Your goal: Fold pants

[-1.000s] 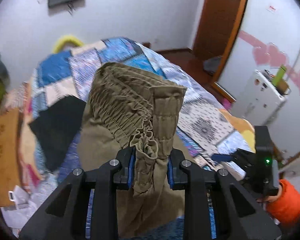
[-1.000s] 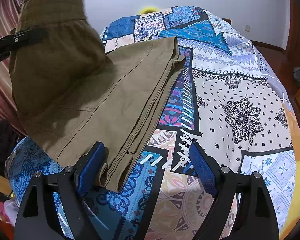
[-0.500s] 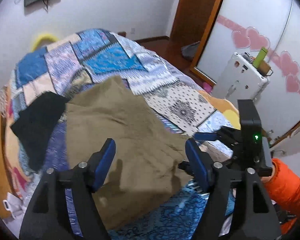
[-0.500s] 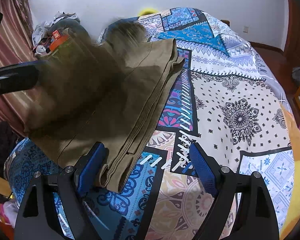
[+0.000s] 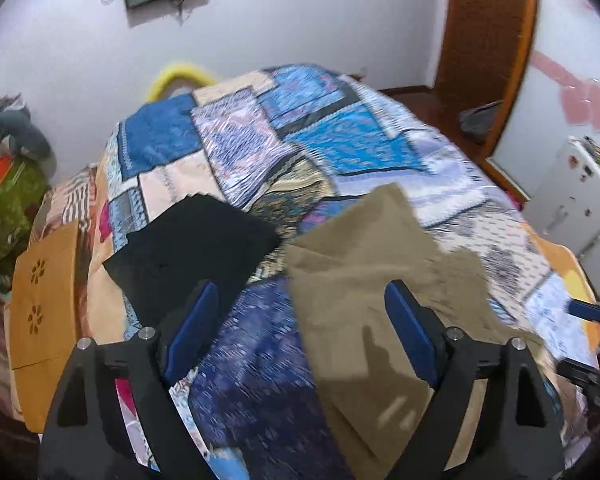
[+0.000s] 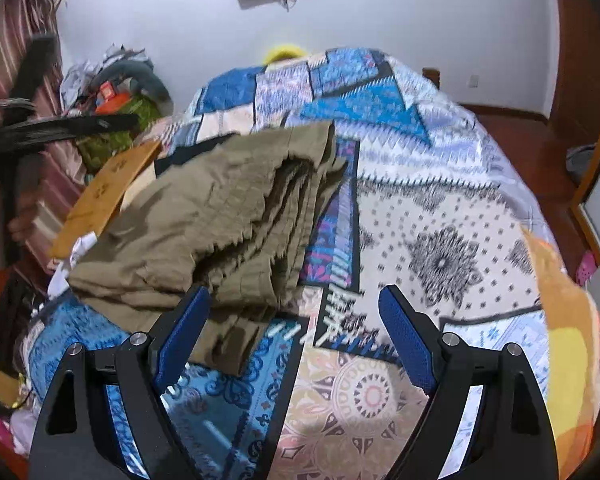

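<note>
The olive pants (image 6: 220,216) lie folded in a thick stack on the patchwork quilt (image 6: 440,240), the gathered waistband on top. In the left wrist view the pants (image 5: 372,280) sit flat, below and to the right of my left gripper (image 5: 300,296). Its jaws are opening, and nothing is between them. My right gripper (image 6: 294,296) hangs open over the quilt just beyond the pants' near right corner, holding nothing. Its left finger (image 6: 180,336) overlaps the stack's edge in view.
A black garment (image 5: 196,248) lies on the bed left of the pants. A wooden board (image 5: 44,292) stands at the bed's left side, with clutter behind it. A white appliance (image 5: 572,208) and a brown door (image 5: 484,40) are to the right.
My left gripper let go of the waistband and opened wide. The lifted part of the pants dropped onto the stack. The left gripper swung away to the left, and the right gripper rose a little.
</note>
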Tool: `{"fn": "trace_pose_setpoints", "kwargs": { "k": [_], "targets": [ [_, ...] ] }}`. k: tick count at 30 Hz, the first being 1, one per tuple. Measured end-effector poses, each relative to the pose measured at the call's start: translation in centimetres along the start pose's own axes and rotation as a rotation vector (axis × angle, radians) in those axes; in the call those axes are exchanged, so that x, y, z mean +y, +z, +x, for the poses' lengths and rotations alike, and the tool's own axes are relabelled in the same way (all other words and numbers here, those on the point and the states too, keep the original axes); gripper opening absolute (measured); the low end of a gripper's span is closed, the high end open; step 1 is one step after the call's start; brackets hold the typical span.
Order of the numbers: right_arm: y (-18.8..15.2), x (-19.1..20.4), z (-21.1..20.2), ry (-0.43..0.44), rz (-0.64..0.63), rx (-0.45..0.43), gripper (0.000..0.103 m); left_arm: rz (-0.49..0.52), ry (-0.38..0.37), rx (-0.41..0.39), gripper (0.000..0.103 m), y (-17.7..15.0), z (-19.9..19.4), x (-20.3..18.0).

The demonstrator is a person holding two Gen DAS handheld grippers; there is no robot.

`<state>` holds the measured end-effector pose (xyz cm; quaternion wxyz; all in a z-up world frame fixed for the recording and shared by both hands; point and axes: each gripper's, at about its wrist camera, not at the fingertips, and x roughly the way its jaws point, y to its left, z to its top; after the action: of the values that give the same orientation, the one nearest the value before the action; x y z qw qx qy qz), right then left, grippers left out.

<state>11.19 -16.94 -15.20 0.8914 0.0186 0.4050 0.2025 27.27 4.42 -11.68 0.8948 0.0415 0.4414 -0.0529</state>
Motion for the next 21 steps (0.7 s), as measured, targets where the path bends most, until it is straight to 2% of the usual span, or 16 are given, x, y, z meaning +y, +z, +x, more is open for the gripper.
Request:
{"fn": "trace_pose_setpoints", "kwargs": {
  "k": [3, 6, 10, 11, 12, 13, 15, 17, 21],
  "targets": [
    [0.8, 0.4, -0.3, -0.002, 0.001, -0.025, 0.084, -0.022, 0.004, 0.053, 0.086, 0.9, 3.5, 1.5],
    [1.6, 0.9, 0.1, 0.016, 0.010, -0.027, 0.084, -0.002, -0.011, 0.117, 0.092, 1.1, 7.7, 2.0],
    [2.1, 2.1, 1.3, 0.016, -0.008, 0.001, 0.084, 0.000, 0.004, 0.230, 0.092, 0.5, 13.7, 2.4],
    [2.1, 2.4, 1.8, 0.021, -0.011, 0.016, 0.084, 0.001, 0.005, 0.254, 0.094, 0.2, 14.8, 2.5],
    [2.0, 2.5, 1.9, 0.021, -0.013, 0.025, 0.084, -0.003, 0.003, 0.277, 0.102, -0.2, 15.7, 2.6],
    [1.9, 2.8, 2.3, 0.019, -0.017, 0.038, 0.084, -0.026, 0.008, 0.300, 0.103, -0.8, 16.6, 3.0],
    [1.7, 3.1, 2.9, 0.018, -0.020, 0.060, 0.084, -0.061, -0.022, 0.292, 0.103, -1.3, 16.8, 3.5],
    [1.4, 3.3, 3.2, 0.025, -0.014, 0.076, 0.084, -0.048, -0.034, 0.284, 0.103, -1.9, 16.8, 3.7],
    [0.9, 3.2, 3.2, 0.026, 0.009, 0.084, 0.085, 0.016, 0.041, 0.249, 0.103, -3.2, 15.2, 2.8]
  ]
}}
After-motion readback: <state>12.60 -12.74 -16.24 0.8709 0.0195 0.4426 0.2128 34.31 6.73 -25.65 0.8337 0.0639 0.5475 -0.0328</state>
